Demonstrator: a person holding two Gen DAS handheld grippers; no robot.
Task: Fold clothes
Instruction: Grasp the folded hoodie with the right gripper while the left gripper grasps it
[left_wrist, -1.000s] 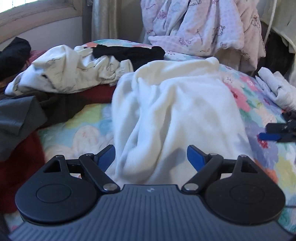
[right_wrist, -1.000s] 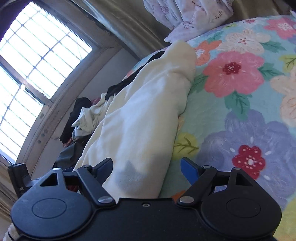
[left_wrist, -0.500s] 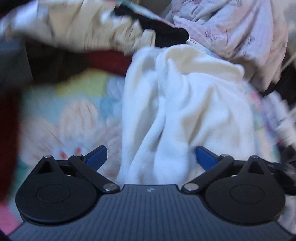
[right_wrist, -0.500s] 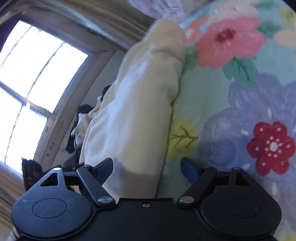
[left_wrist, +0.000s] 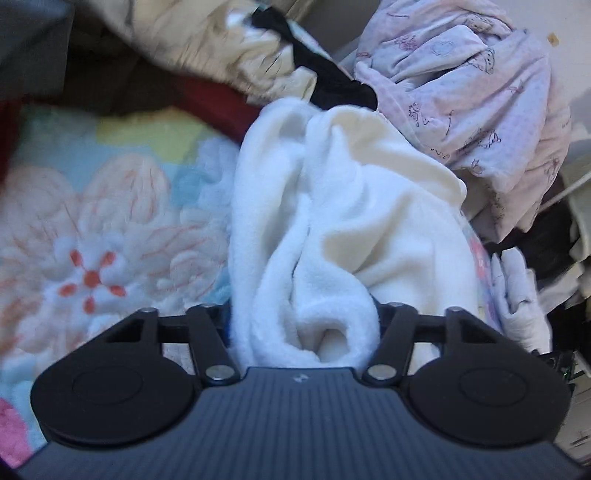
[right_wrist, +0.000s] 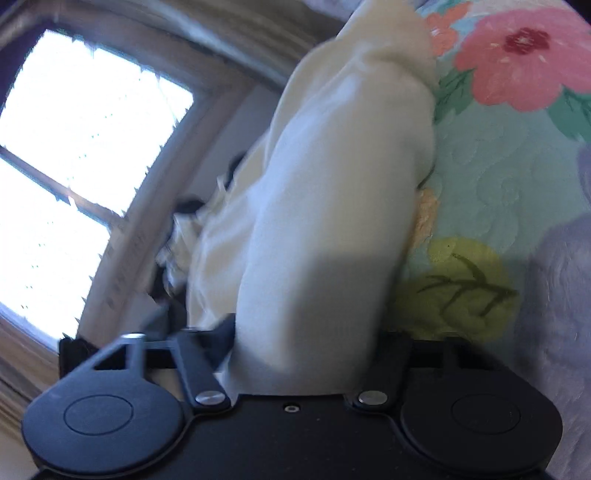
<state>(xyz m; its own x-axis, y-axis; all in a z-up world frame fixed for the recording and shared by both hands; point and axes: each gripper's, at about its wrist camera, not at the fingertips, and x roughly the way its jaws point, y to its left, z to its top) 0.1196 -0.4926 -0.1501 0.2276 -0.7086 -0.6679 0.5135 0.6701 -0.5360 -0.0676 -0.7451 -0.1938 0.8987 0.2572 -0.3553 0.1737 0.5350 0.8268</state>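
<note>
While both the left gripper (left_wrist: 303, 321) and right gripper (right_wrist: 303, 347) pinch bunched ends of the white fleece garment (left_wrist: 343, 206) on the floral bedspread (left_wrist: 110, 229), it looks soft and floppy (best held by its edges)

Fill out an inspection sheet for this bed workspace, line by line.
Surface: floral quilt, bare beside the work.
Job's things: white fleece, bunched lengthwise, unfolded.
Clutter: pink printed garment, black item, cream garment, red cloth, small white piece at the quilt's edge.
Grippers: left gripper and right gripper each closed on an end of the fleece; fingers buried in cloth.
Cables: a pale cord, too blurred to be sure.
Surroundings: bright window beyond the pile; view blurred.
</note>
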